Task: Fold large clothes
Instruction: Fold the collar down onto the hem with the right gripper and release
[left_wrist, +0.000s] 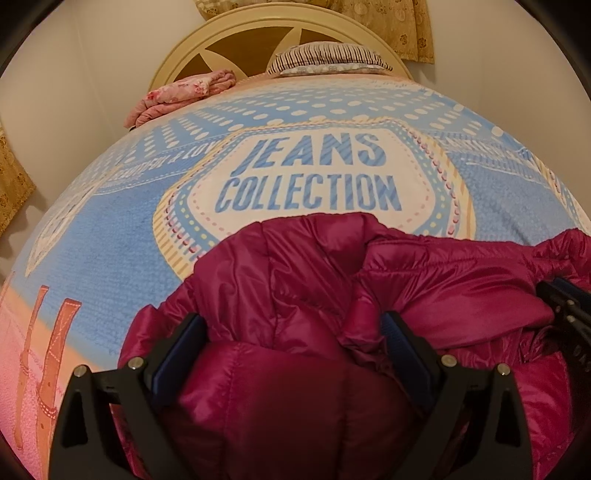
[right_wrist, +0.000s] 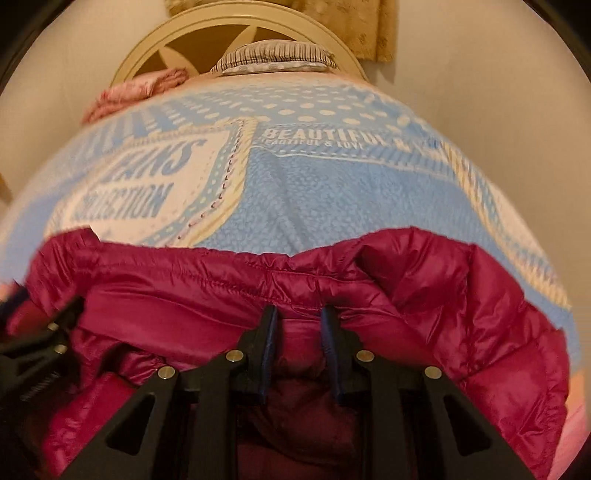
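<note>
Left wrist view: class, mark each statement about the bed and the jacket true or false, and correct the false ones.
1. The jacket is magenta and quilted. True.
2. The jacket hangs on a hanger. False: it lies crumpled on the blue blanket that covers the bed.
3. The blanket's middle panel reads "JEANS COLLECTION". True.
4. A striped pillow lies against the headboard. True.
5. The folded pink cloth lies on top of the jacket. False: it lies at the far end of the bed by the headboard, well apart from the jacket.
</note>
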